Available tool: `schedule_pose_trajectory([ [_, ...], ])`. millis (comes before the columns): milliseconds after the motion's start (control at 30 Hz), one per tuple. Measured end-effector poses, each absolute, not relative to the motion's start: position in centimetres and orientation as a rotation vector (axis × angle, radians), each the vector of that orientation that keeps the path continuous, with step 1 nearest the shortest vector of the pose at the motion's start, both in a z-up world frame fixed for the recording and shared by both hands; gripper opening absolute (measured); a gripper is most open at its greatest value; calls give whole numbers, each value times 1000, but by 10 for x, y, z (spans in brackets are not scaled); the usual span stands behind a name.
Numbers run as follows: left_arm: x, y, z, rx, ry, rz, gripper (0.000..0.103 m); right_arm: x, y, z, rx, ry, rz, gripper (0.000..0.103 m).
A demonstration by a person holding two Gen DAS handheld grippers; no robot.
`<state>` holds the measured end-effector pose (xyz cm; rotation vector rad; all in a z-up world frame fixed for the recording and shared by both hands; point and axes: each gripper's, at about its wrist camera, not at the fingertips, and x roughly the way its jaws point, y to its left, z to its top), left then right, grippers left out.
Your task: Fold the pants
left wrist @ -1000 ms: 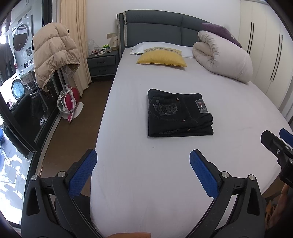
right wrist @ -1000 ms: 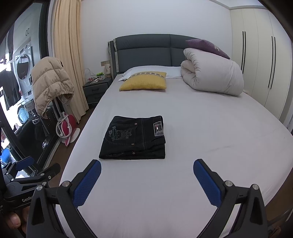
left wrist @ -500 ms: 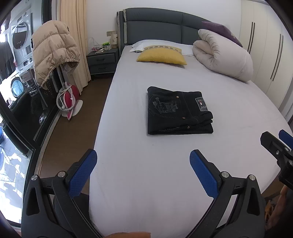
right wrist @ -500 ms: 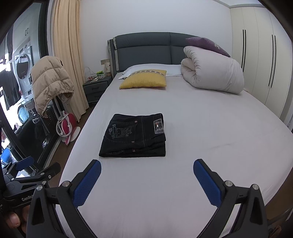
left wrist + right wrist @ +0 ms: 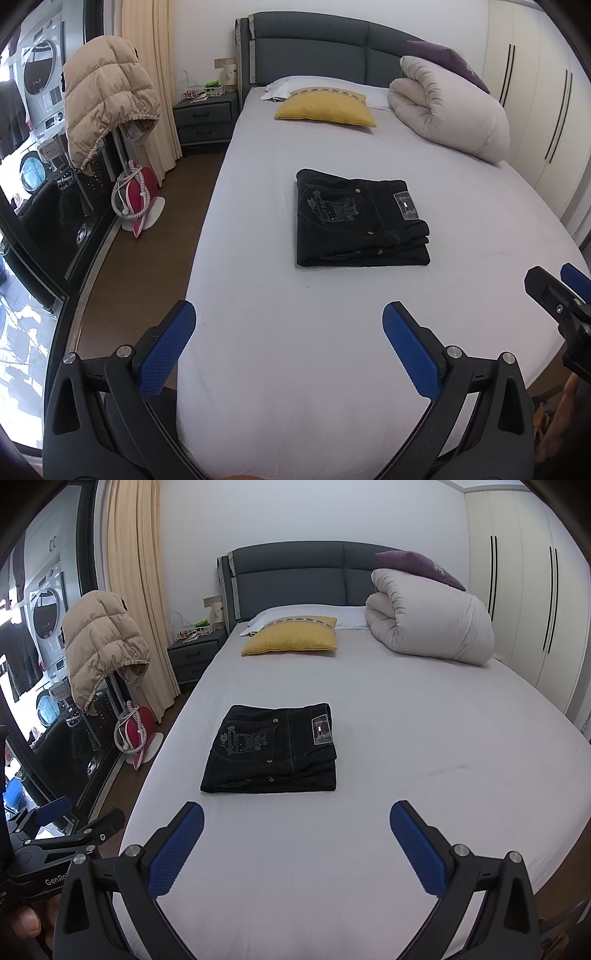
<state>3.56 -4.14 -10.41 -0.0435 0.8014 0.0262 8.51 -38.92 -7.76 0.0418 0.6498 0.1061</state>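
Dark denim pants (image 5: 360, 218) lie squarely folded mid-bed (image 5: 295, 332), apparently finished; left gripper (image 5: 288, 336) and right gripper (image 5: 295, 834) hover near, spread wide, holding nothing.

Bed (image 5: 424, 775), white sheet, grey padded headboard (image 5: 295, 576). Yellow cushion (image 5: 291, 637) near head end, before white pillow (image 5: 314, 613). Rolled white duvet (image 5: 428, 627) at right, purple cushion (image 5: 417, 563) on top. Grey nightstand (image 5: 205, 118) at left. Beige puffer jacket (image 5: 107, 107) draped over stand. Cream wardrobe (image 5: 524, 609) along right wall.
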Motion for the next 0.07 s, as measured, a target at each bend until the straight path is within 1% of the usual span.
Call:
schedule_pose_trajectory([
  [67,36,-41,-103,-44,800,28,103,87,-390,-76,42,650,105,103],
])
